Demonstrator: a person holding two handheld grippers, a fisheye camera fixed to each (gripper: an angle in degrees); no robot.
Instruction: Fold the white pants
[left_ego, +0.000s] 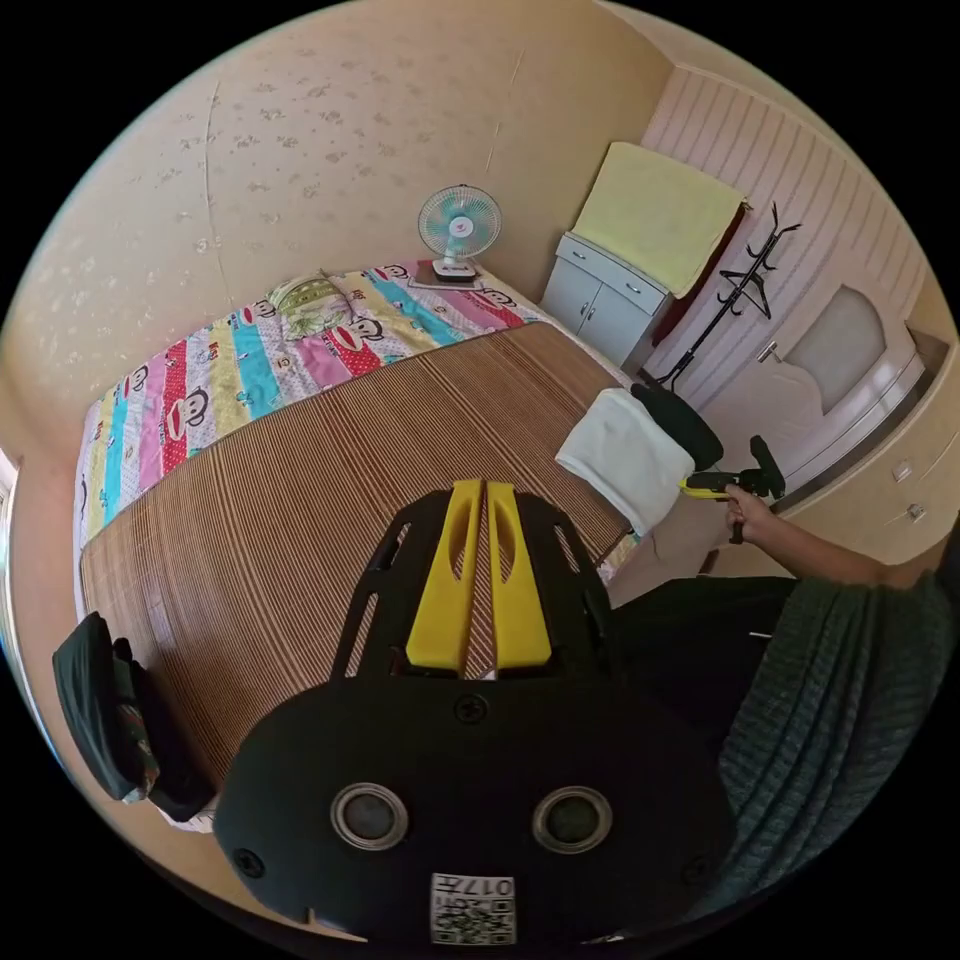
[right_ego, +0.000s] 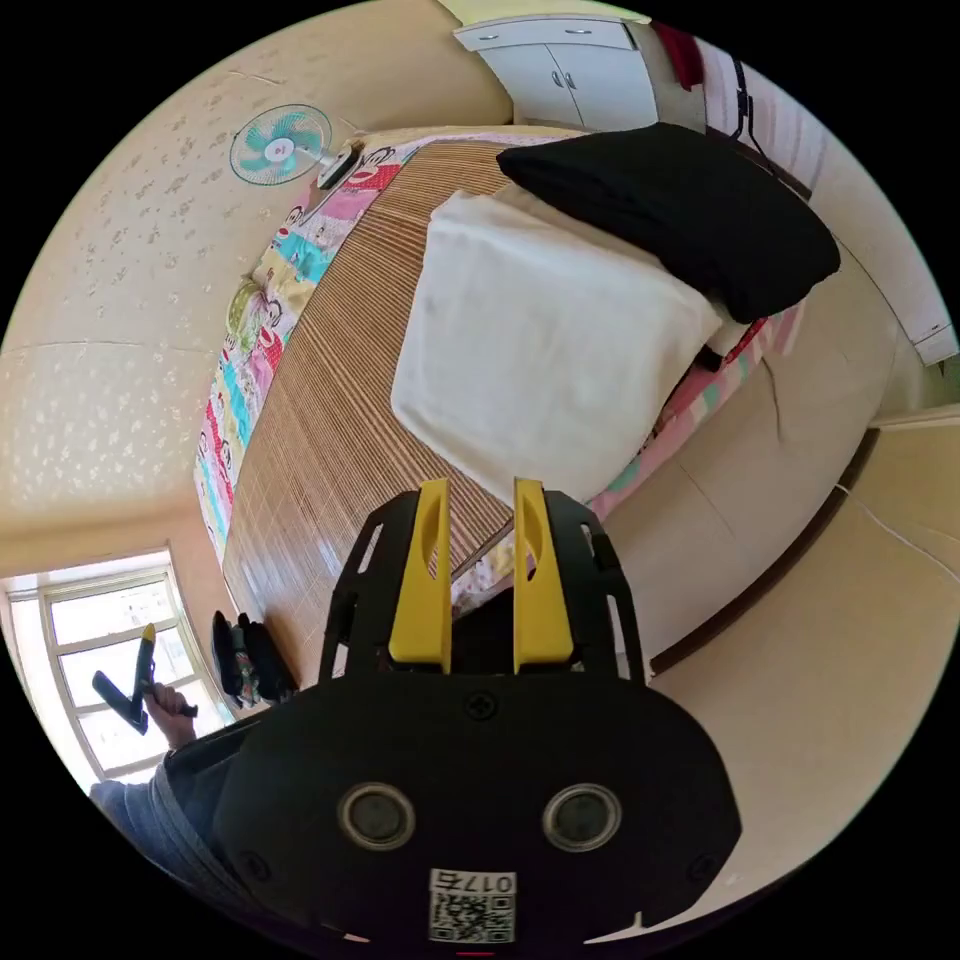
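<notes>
A bed (left_ego: 300, 500) under a striped bamboo mat, cartoon sheet (left_ego: 240, 360) and desk fan (left_ego: 458, 228) beyond. Folded white pants (right_ego: 540, 350) lie at its edge, touching a black garment (right_ego: 690, 210). Left gripper (left_ego: 484, 500) nearly closed, empty; right gripper (right_ego: 480, 500) slightly apart, empty.

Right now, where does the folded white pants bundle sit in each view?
Left gripper view: folded white pants bundle lies right of centre, at the striped bamboo mat's edge.
Right gripper view: it lies at upper centre, just beyond the open tongs.
Shared landmark: the black folded garment touching it.
</notes>
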